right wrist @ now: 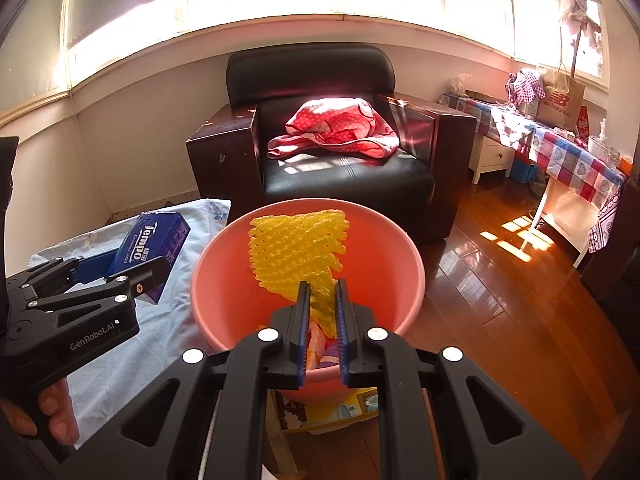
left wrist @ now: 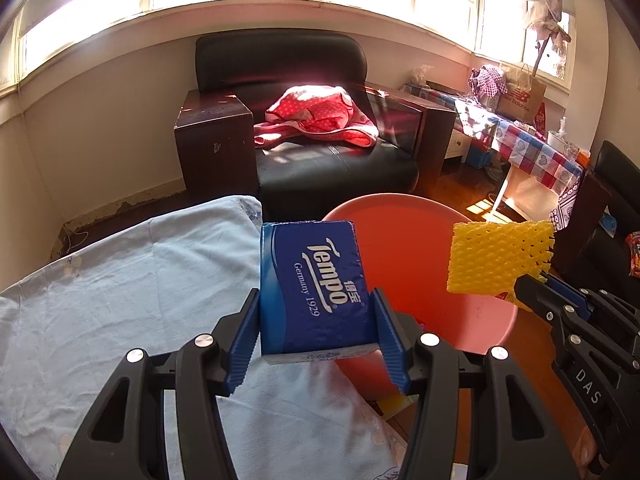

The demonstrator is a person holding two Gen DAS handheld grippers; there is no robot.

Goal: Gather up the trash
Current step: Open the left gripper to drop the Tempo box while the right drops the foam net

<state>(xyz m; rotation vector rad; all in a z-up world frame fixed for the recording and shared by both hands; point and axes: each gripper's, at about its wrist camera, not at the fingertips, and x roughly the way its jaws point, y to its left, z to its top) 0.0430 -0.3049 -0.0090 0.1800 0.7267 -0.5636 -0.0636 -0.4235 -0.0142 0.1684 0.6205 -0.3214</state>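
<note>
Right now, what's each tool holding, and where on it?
Left tool: blue tissue pack, clamped across its long sides near the near end. Right tool: yellow foam net, pinched at its lower corner.

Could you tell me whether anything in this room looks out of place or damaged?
A crumpled red polka-dot cloth lies loose on the black leather armchair. Along the wall's foot, left of the armchair, the paint looks chipped and peeling. Otherwise nothing stands out.
</note>
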